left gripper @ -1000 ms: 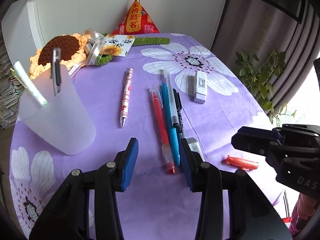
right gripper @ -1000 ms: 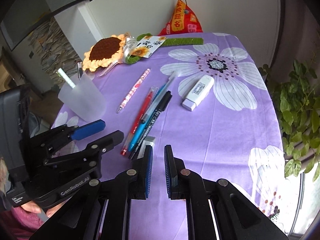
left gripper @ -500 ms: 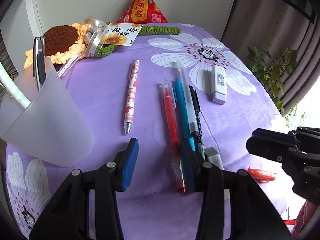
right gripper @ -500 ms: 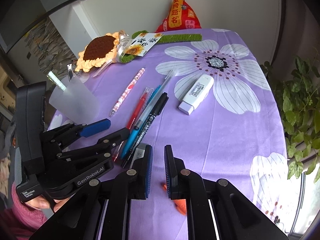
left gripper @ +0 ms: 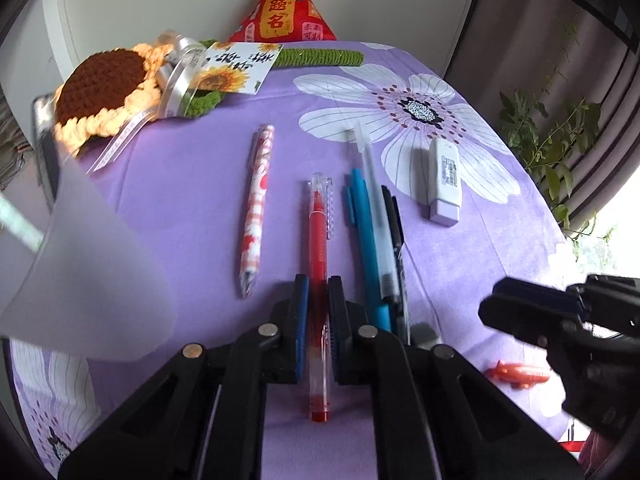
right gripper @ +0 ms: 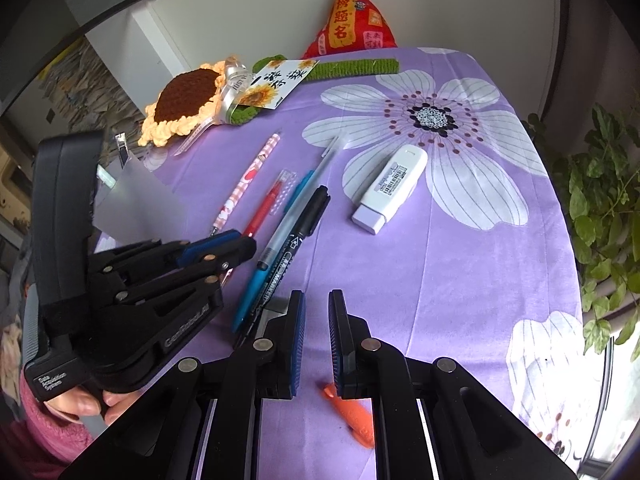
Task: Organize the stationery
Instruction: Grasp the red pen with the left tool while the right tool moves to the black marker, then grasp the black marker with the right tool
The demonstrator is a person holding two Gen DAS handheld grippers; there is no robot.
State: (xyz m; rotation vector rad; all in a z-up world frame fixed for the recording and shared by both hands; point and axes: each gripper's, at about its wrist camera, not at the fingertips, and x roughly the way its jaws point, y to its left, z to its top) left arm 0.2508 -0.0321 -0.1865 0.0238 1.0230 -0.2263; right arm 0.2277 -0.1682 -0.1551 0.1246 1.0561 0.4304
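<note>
Fingers (left gripper: 301,312) of our left gripper (left gripper: 318,300) are closing on the red pen (left gripper: 319,240), which is lying lengthwise between the blue pads on the purple flowered tablecloth (left gripper: 192,184). To its left we are seeing the pink patterned pen (left gripper: 256,208), and at the near left the frosted cup (left gripper: 88,280); to its right the blue pen (left gripper: 366,236), clear pen (left gripper: 374,200) and black marker (left gripper: 396,224) are lying side by side, with the white eraser (left gripper: 444,176) farther right. An orange cap (left gripper: 518,374) is resting near the right gripper (left gripper: 532,312).

From the right wrist, our right gripper (right gripper: 317,320) is hovering with its pads slightly apart, holding nothing, the orange cap (right gripper: 352,412) lying beneath it. At left, the left gripper (right gripper: 234,242) is pinching the red pen (right gripper: 264,210). Beyond, a crocheted sunflower (right gripper: 184,100) is lying by the far edge.
</note>
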